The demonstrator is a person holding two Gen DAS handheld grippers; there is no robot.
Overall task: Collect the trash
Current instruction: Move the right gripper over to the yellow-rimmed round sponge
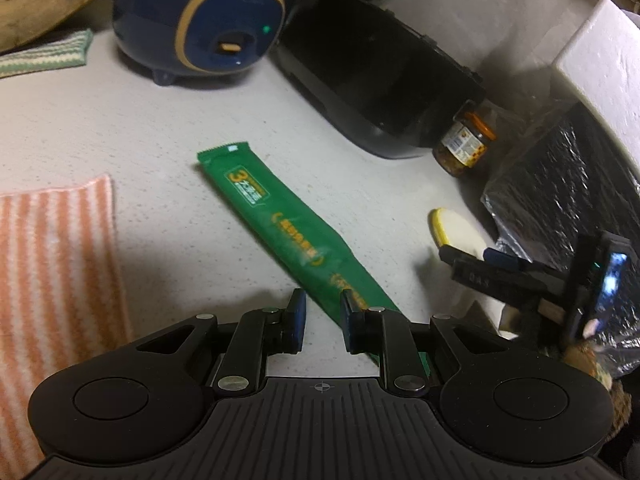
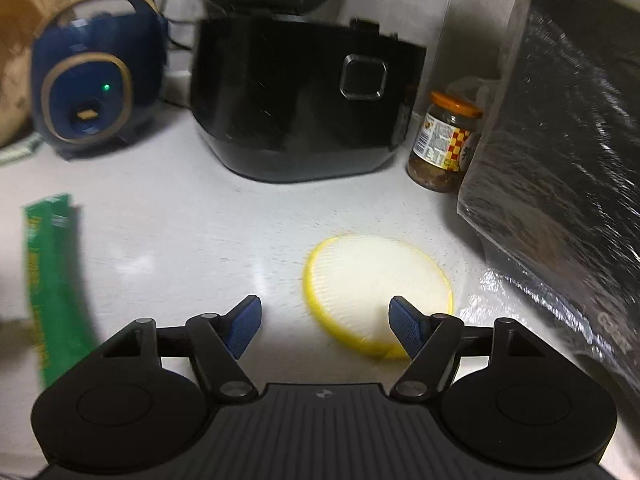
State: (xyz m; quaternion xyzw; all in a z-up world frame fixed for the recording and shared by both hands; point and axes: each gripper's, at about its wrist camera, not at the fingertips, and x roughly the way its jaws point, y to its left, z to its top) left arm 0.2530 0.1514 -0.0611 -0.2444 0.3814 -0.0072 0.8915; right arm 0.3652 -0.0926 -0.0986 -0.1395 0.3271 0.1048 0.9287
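Green wrapper [image 1: 288, 232], a long flat sachet, lies diagonally on the pale countertop [image 1: 160, 128], its near end running under the left gripper [image 1: 322, 312], whose blue-padded fingers stand a little apart with nothing between them, the right-hand pad over the wrapper's edge. The right gripper [image 2: 326, 320] hovers with fingers spread wide over a round yellow-rimmed lid [image 2: 376, 276], which lies flat near a black foil-wrapped block [image 2: 560, 160]. A jar [image 2: 444, 144] stands beside a black cooker [image 2: 296, 108]

Flat green wrapper [image 1: 280, 216], yellow-rimmed disc [image 2: 378, 290]
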